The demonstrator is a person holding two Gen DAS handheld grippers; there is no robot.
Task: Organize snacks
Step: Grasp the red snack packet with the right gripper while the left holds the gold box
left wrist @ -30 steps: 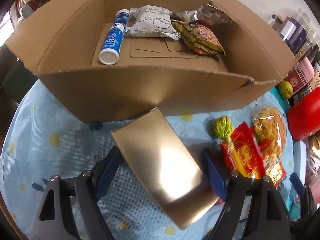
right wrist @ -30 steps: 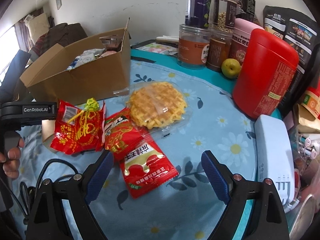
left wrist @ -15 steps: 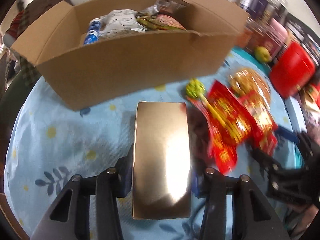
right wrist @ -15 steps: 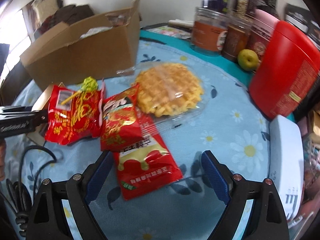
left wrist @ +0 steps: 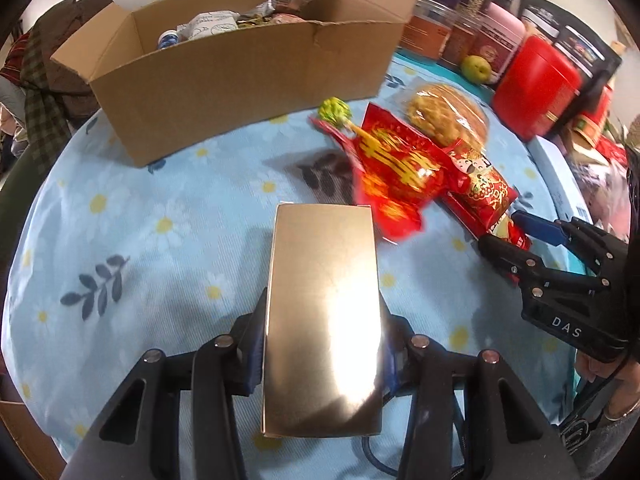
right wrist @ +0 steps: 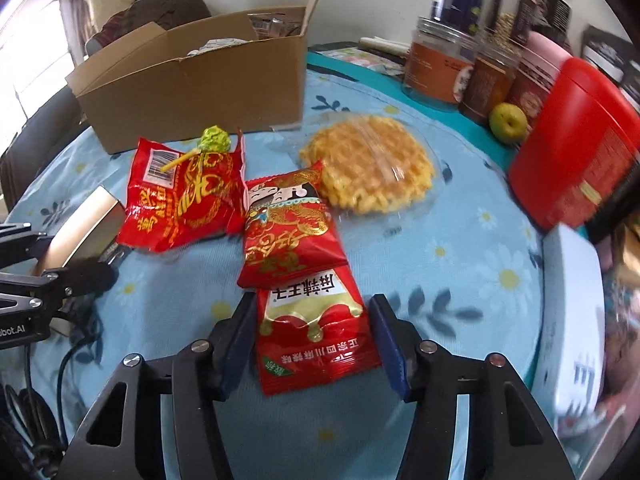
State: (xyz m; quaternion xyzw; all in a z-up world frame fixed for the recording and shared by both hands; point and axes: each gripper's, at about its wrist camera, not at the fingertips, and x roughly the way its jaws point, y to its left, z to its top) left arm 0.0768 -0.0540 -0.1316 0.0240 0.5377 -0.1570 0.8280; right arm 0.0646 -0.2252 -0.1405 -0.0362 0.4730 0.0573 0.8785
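My left gripper [left wrist: 322,340] is shut on a shiny gold box [left wrist: 322,320] and holds it above the tablecloth, short of the open cardboard box [left wrist: 240,76] that holds several snacks. My right gripper [right wrist: 314,336] is open, its fingers on either side of a red spicy-strip packet [right wrist: 316,344] lying flat. Two more red packets [right wrist: 184,196] [right wrist: 286,228], a green lollipop [right wrist: 214,140] and a wrapped waffle [right wrist: 372,168] lie beyond it. The gold box also shows in the right wrist view [right wrist: 80,224], and the right gripper in the left wrist view [left wrist: 532,228].
A red canister [right wrist: 576,140], several jars [right wrist: 440,64], a green apple [right wrist: 508,122] and a white device [right wrist: 568,320] stand along the right side. The cardboard box [right wrist: 192,80] stands at the back left. Clothes hang on a chair [left wrist: 36,80] behind it.
My left gripper closed on the gold box, squared it up and drew back from the cardboard box. My right gripper moved forward and narrowed around the nearest red packet.
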